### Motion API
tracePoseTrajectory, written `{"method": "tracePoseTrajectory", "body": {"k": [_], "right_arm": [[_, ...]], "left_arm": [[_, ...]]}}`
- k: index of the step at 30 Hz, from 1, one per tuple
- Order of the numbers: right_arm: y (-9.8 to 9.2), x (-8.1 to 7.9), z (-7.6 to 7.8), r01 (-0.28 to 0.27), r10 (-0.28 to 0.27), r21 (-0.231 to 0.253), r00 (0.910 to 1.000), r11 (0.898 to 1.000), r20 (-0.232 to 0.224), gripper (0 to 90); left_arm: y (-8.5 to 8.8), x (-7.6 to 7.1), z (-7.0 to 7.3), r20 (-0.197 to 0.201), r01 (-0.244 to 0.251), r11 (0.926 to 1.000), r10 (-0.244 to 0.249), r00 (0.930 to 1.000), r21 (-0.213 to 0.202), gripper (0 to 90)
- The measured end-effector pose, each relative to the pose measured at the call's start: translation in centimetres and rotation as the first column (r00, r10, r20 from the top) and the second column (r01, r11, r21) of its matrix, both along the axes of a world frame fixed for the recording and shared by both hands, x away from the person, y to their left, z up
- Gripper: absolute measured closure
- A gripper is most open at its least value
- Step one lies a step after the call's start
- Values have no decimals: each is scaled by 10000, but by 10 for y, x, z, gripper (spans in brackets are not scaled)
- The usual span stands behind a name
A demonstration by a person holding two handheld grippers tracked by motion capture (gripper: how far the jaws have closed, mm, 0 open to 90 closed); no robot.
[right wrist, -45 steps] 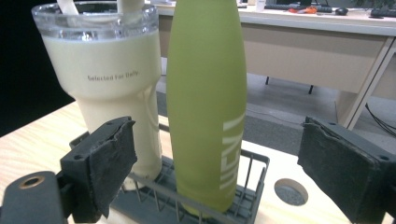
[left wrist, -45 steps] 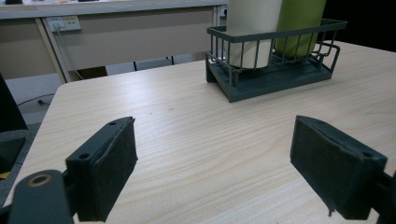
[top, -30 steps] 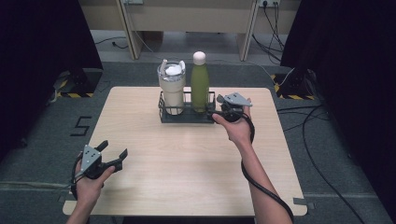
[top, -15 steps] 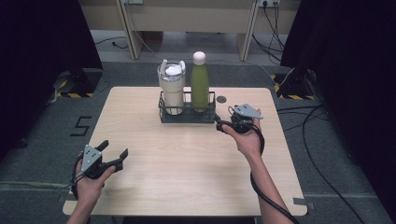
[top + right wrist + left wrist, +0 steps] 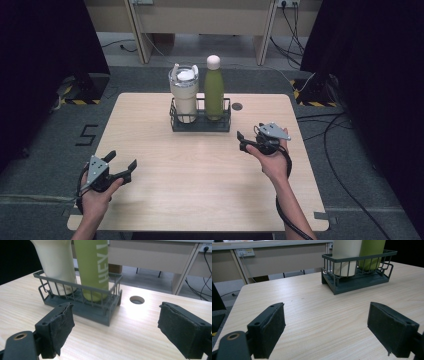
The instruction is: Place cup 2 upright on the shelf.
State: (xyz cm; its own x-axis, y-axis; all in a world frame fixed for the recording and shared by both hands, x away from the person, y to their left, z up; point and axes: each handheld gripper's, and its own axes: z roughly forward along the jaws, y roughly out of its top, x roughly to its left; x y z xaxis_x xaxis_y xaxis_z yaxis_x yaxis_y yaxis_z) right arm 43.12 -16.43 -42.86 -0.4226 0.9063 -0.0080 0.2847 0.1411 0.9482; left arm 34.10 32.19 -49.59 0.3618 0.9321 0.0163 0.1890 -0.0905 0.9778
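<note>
**Right gripper drawn back from the rack, jaws empty**

Pulled away from the right end of the wire rack (image 5: 200, 120) within the last second: a second ago pressed close against that end, half a second ago already clear of it, now well apart from it and nearer the right edge of the tabletop (image 5: 210, 200), about midway along that edge. Right gripper (image 5: 243, 141) with jaws spread wide and nothing between the pads, seen plainly in the right gripper view, where bare wood lies between the two black jaws. Left gripper (image 5: 121, 164) unmoved near the front left corner, likewise gaping wide and empty.

Rack unshifted through all three high views, standing near the middle of the far edge, with the cream tumbler (image 5: 183, 95) in its left half and the green bottle (image 5: 214, 87) in its right half, both upright. Round cable hole (image 5: 237, 106) just beside the rack's right end.

Judged from this: placing or nudging of the rack looks finished, with the retreat reading as a release and withdrawal rather than an approach. Possibly end of the job, or a pause ahead of a fresh grasp.

Writing: "HEY" in pale capitals running along the bottle (image 5: 93, 267), further letters cut off at the frame's top. Small grey print low on the tumbler (image 5: 56, 262) behind the rack wires, roughly "coo…", too hidden to read fully.
</note>
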Motion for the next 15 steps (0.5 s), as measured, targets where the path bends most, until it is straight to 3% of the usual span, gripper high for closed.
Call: {"method": "tracePoseTrajectory", "body": {"k": [15], "right_arm": [[-33, -27, -20, 494, -496, -105, 9985, 9987, -249, 133]], "left_arm": [[0, 0, -1, -32, -17, 10000, 17, 10000, 10, 140]]}}
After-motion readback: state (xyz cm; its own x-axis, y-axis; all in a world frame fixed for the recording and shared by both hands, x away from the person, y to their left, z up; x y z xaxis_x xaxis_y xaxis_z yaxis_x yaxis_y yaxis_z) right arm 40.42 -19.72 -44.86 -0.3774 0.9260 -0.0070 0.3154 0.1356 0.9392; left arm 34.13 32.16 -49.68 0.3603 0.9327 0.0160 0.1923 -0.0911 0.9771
